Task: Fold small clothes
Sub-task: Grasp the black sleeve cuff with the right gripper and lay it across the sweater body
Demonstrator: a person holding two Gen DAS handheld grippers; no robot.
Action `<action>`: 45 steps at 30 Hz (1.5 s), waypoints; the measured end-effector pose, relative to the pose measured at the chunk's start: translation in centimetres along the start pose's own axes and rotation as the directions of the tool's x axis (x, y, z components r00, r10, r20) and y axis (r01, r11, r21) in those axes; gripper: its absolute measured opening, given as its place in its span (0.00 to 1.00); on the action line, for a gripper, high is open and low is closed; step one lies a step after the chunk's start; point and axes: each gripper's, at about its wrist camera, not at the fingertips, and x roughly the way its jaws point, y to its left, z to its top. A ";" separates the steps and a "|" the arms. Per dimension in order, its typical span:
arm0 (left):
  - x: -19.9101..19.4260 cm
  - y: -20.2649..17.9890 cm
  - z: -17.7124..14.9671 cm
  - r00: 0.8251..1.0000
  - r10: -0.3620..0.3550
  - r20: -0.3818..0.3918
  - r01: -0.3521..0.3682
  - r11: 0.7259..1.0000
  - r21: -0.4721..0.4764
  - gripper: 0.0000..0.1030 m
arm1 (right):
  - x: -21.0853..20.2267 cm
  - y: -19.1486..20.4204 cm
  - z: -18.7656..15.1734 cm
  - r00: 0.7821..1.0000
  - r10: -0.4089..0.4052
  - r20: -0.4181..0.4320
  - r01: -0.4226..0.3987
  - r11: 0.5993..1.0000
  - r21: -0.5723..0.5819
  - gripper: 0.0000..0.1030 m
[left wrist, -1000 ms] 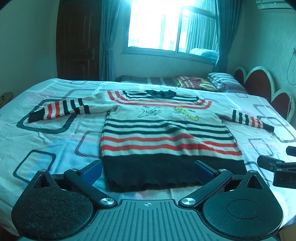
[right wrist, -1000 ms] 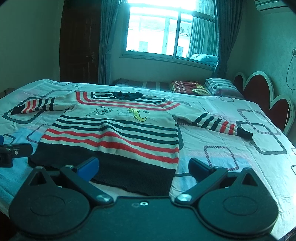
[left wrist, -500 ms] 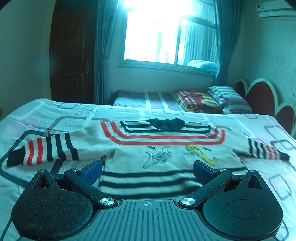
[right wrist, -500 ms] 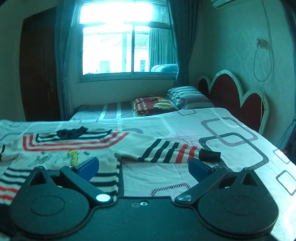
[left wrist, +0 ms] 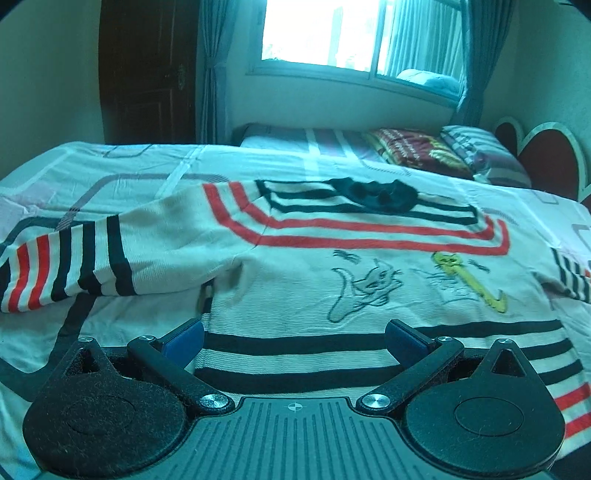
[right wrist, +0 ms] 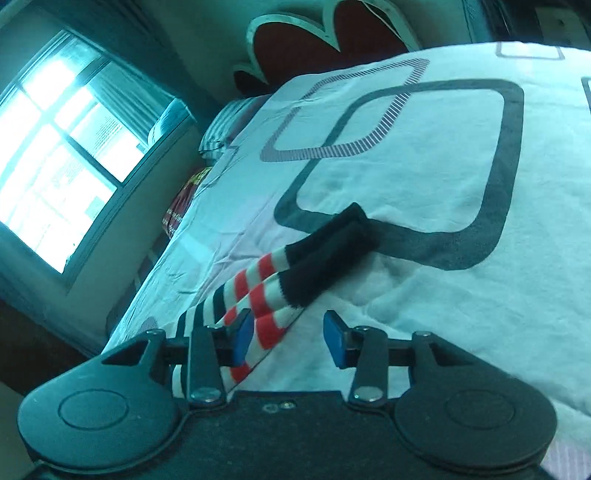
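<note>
Left wrist view: the left tongs stand wide open with nothing between the blue pads, low over the lower part of a small striped sweater. The sweater lies flat, front up, on the bed, which is covered with a white sheet printed with rounded grey and dark squares. Its dark collar points toward the far side of the bed, and one striped sleeve stretches out to the left of the picture. Cartoon figures are stitched on the chest. Beyond the bed, folded blankets and pillows lie under a bright window with curtains at each side. A dark wooden door stands at the left, and a red scalloped headboard shows at the right.

Right wrist view: the picture is strongly rolled. The right tongs are closing, and the other sleeve, striped red, white and black with a dark cuff, runs between the pads; the left pad is against the cloth, the right pad is apart from it. The sleeve lies on the sheet across one printed square. The window and the headboard show at the upper left and top.
</note>
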 end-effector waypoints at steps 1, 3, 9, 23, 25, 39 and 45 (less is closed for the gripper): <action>0.6 0.2 0.0 1.000 0.006 -0.005 -0.006 1.000 -0.002 1.00 | 0.7 -0.3 0.1 1.000 0.009 -0.002 -0.008 1.000 0.018 0.42; 1.8 0.5 0.0 1.000 0.017 -0.016 -0.017 1.000 -0.006 1.00 | 2.1 -0.6 0.4 1.000 -0.012 -0.009 0.012 0.999 0.047 0.43; 3.7 0.7 0.4 0.999 0.011 -0.032 -0.013 0.999 -0.035 1.00 | 3.7 -1.0 0.9 0.999 -0.035 -0.002 0.035 0.997 0.071 0.28; 4.4 4.8 2.4 0.993 0.103 -0.060 -0.107 0.993 -0.057 1.00 | 1.2 12.9 -2.9 0.993 0.049 0.103 0.021 0.807 -0.590 0.08; 4.0 5.5 2.3 0.992 0.109 -0.056 -0.112 0.991 -0.067 1.00 | 0.9 16.7 -5.6 0.991 0.127 0.052 -0.057 0.728 -0.683 0.08; 1.1 8.9 2.1 0.998 0.054 -0.028 -0.058 0.988 -0.146 0.74 | 3.8 32.1 -29.8 0.855 0.240 -0.460 -0.518 0.426 -0.742 0.08; 2.9 7.3 2.4 0.997 -0.073 -0.022 0.067 0.980 -0.189 0.75 | 2.1 31.2 -31.2 0.829 0.264 -0.492 -0.557 0.326 -0.764 0.36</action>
